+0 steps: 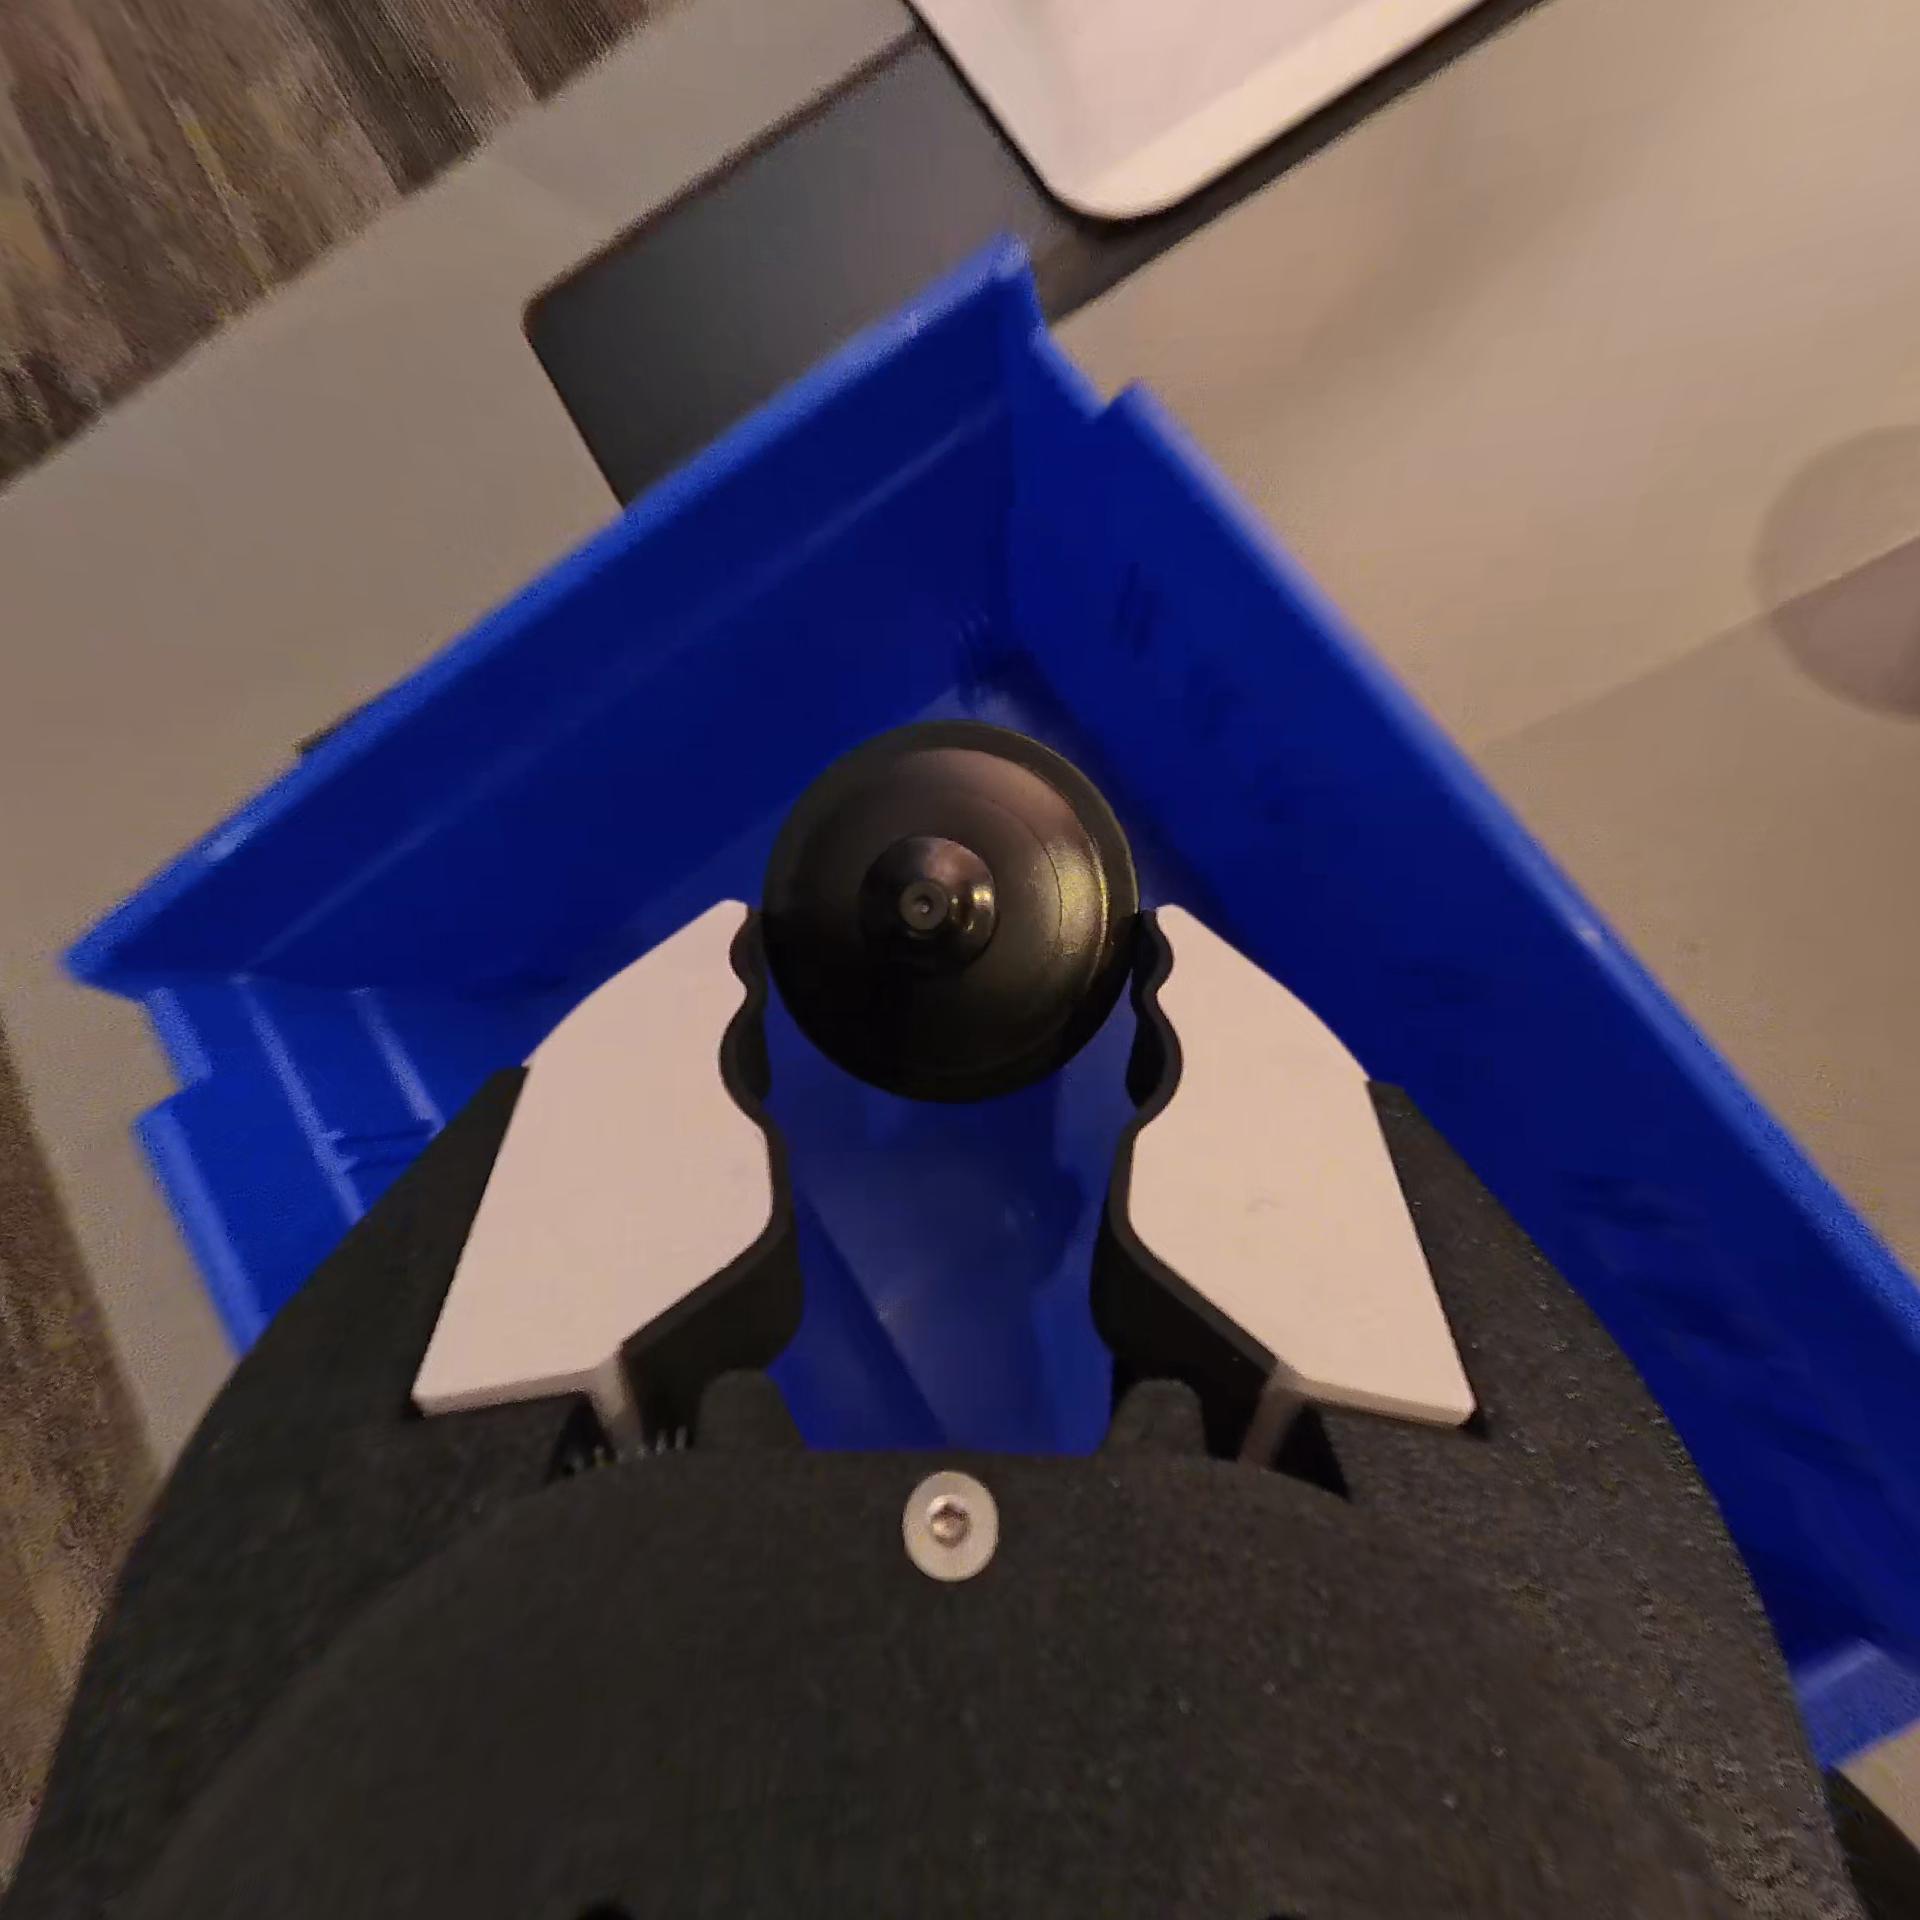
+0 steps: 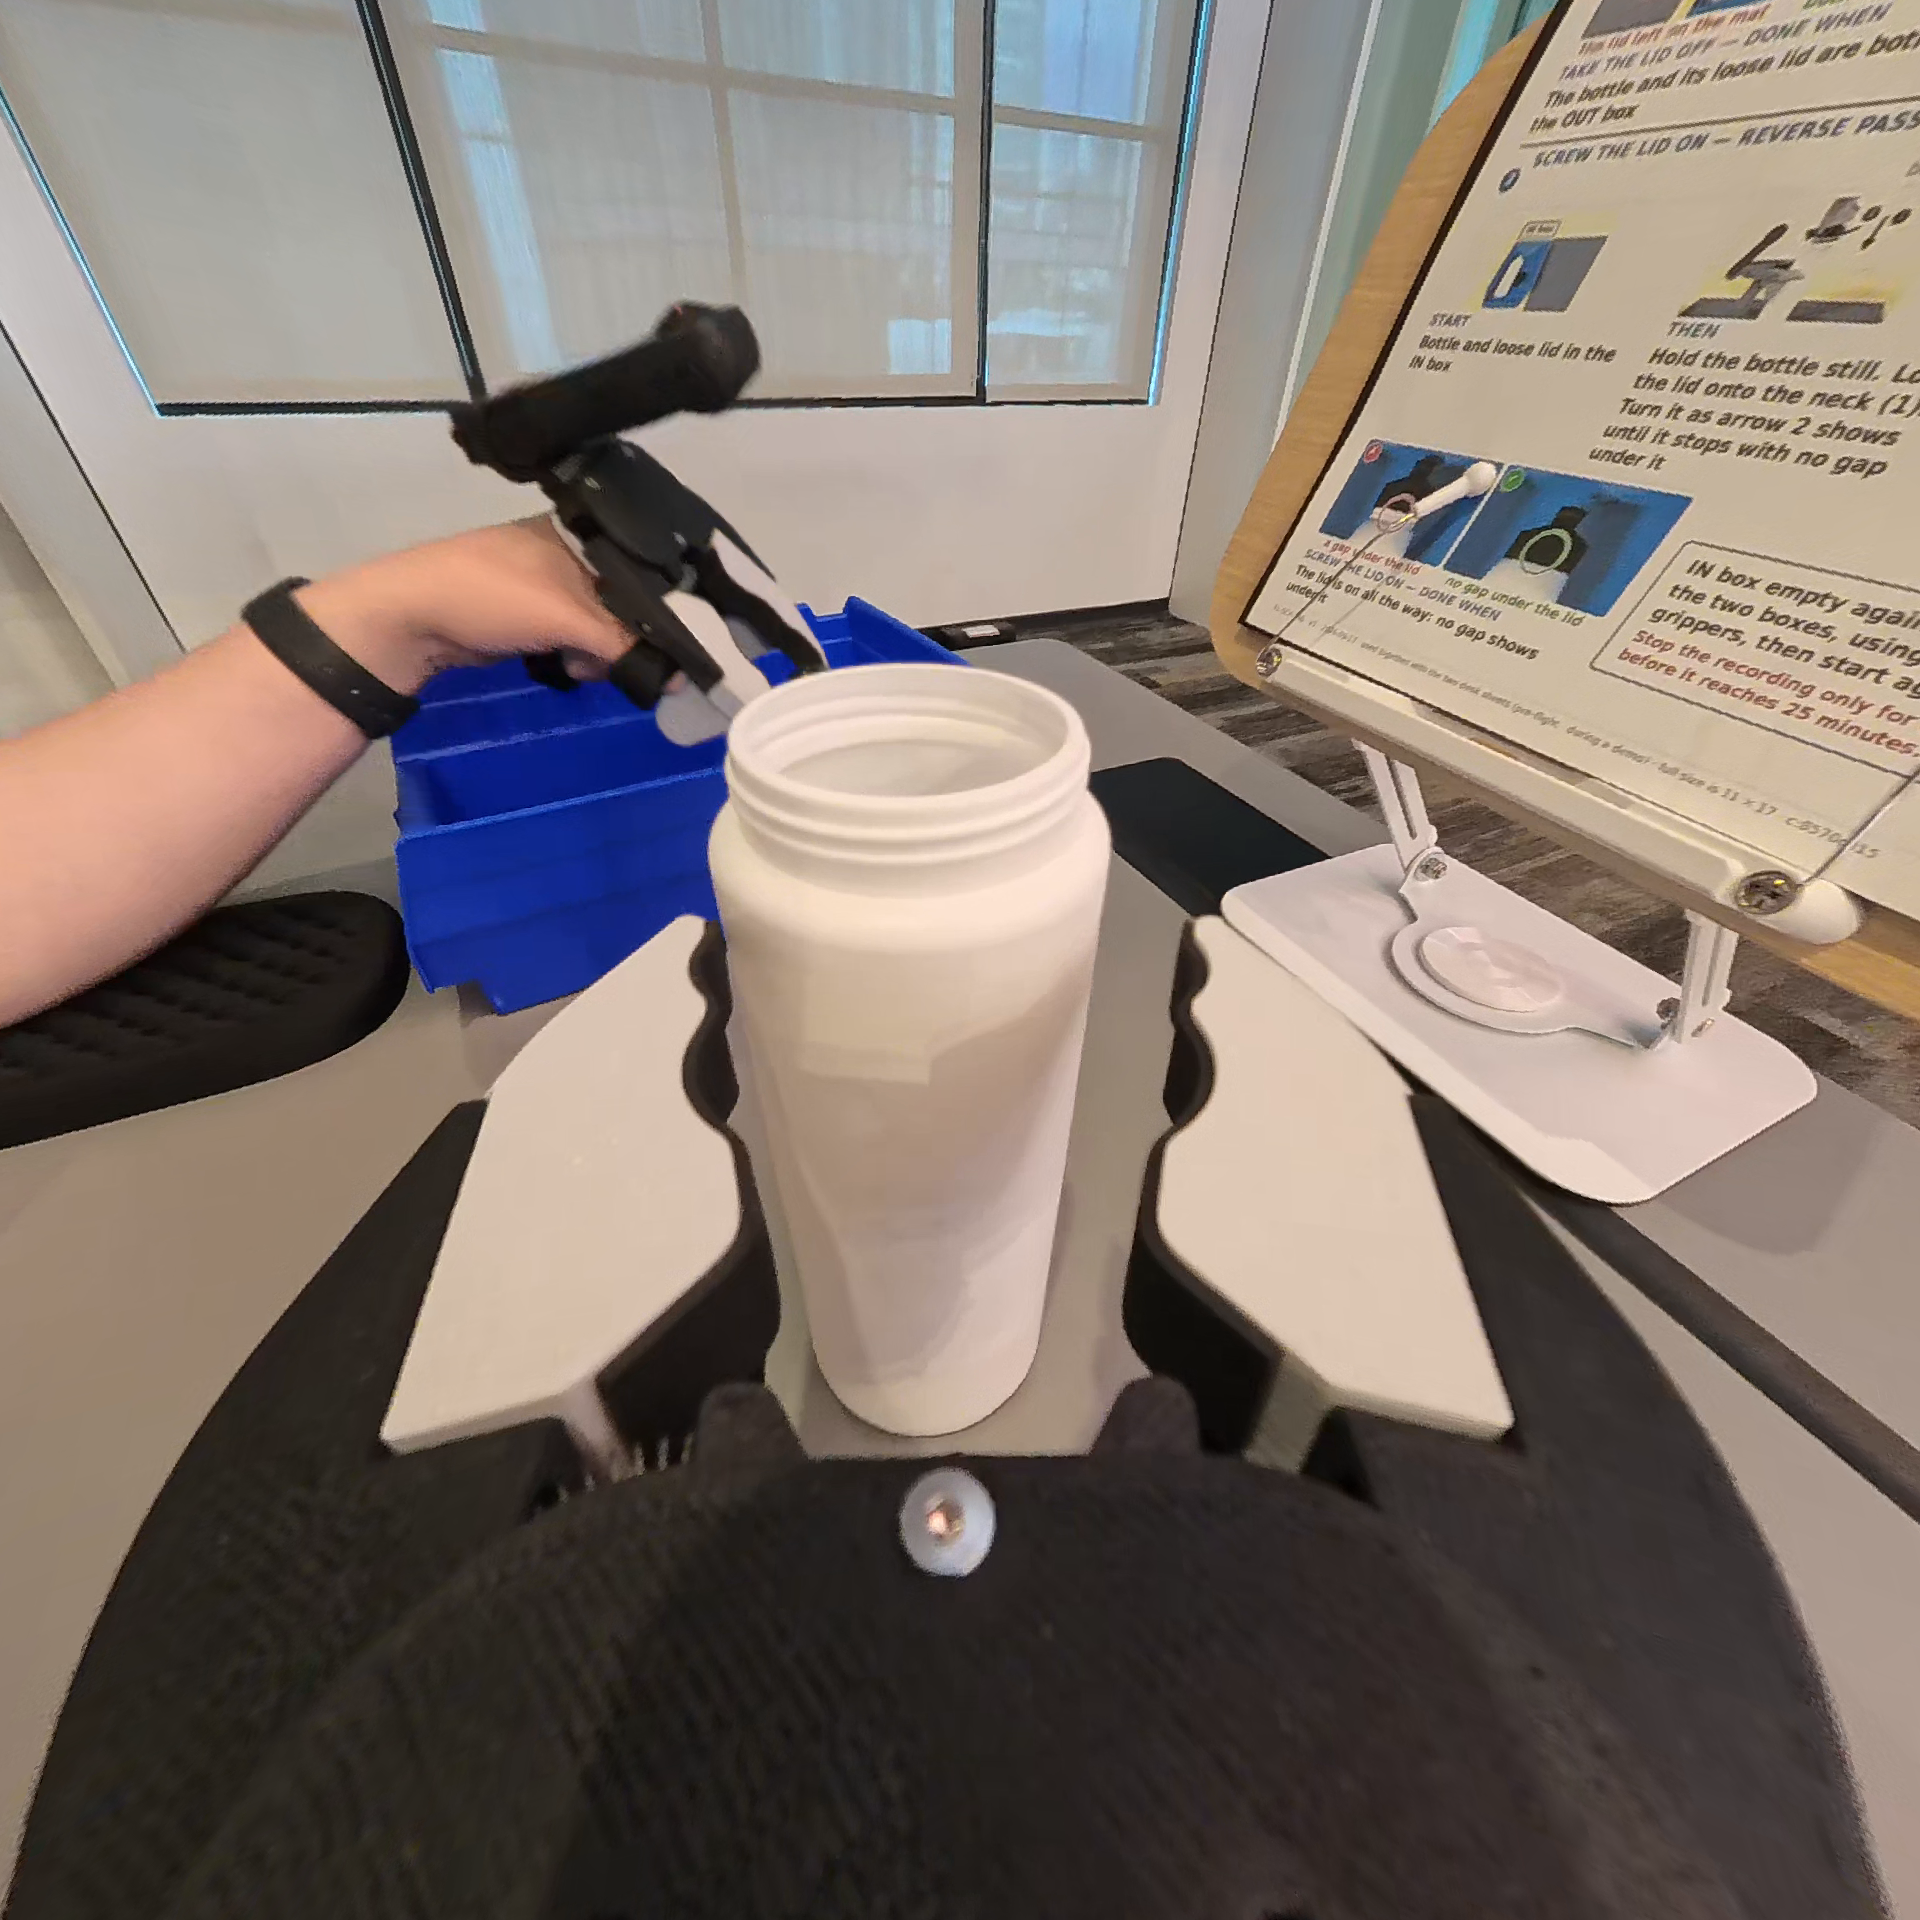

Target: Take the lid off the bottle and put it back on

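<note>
Currently left tongs [image 1: 948,940] pinch the black lid [image 1: 948,909] above the blue bin [image 1: 1351,831], free to carry over, while right tongs [image 2: 940,1039] stand apart around the uncapped bottle [image 2: 904,1039] upright on the tabletop [image 2: 208,1247], seemingly steadying it for recapping.

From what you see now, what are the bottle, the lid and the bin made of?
The bottle looks like matte white plastic: opaque, with moulded threads at its open neck. The lid seems glossy black plastic, since it throws soft highlights; hard rubber is possible. The bin appears to be rigid blue plastic, with a slight sheen and moulded ribs.
</note>
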A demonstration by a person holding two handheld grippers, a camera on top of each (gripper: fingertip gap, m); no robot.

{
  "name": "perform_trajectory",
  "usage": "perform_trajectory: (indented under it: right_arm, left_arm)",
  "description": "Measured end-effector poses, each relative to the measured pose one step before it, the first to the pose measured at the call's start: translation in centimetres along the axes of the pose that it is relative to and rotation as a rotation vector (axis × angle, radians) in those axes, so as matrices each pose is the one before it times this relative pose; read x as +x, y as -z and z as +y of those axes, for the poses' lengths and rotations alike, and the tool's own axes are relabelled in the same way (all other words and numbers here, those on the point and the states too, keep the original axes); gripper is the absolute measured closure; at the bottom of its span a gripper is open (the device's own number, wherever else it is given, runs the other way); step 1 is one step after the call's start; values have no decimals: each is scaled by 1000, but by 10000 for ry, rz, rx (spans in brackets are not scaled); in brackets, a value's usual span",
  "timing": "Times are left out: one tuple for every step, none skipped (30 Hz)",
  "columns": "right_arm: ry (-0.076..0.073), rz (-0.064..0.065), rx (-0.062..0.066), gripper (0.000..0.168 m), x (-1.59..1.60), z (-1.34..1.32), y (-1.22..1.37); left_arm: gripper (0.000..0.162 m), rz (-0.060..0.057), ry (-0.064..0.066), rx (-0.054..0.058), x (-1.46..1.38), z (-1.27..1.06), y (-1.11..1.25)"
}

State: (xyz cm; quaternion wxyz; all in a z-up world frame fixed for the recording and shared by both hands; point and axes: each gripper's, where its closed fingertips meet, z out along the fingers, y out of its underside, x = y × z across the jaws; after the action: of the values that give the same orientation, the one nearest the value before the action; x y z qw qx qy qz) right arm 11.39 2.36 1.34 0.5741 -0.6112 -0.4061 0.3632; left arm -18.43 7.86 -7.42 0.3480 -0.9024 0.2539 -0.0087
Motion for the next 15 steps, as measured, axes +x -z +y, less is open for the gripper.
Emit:
perform_trajectory:
  right_arm:
    - [5,9,45,85,48,-197,119]
    - [11,0,42,85,37,-223,136]
    - [44,27,53,85,76,-305,185]
    - [74,45,67,85,109,-399,263]
    - [79,31,91,85,97,-488,315]
    - [59,30,139,85,101,-570,359]
    - [8,36,158,85,110,-559,345]
    - [-59,18,113,85,99,-435,286]
    - [-98,-25,34,85,45,-277,200]
    - [-78,-57,3,85,-24,-210,141]
    - [-17,-51,12,85,-73,-225,135]
    - [55,-51,3,85,-102,-246,133]
    - [98,-58,-43,85,-127,-208,132]
    - [101,-48,-90,85,-107,-188,145]
    - [98,-38,-88,85,-89,-221,177]
  left_arm:
    - [94,-176,-53,234,4,-698,1154]
    - [94,-203,-75,260,83,-812,1223]
    - [93,-120,-91,285,349,-937,1246]
    - [93,43,-150,246,744,-956,1239]
    - [94,91,-237,226,986,-980,1191]
    - [94,83,-314,279,1107,-1056,1067]
    - [94,67,-322,307,1077,-1063,874]
    - [94,95,-266,262,1023,-934,624]
    - [94,145,-182,183,956,-729,390]
    - [94,202,-142,125,935,-573,201]
    - [94,237,-169,113,895,-460,62]
    - [94,233,-149,12,825,-263,-57]
    - [94,186,-154,-74,706,-121,-116]
    - [94,199,-211,-102,748,-41,-154]
    - [94,269,-201,-108,850,-52,-157]
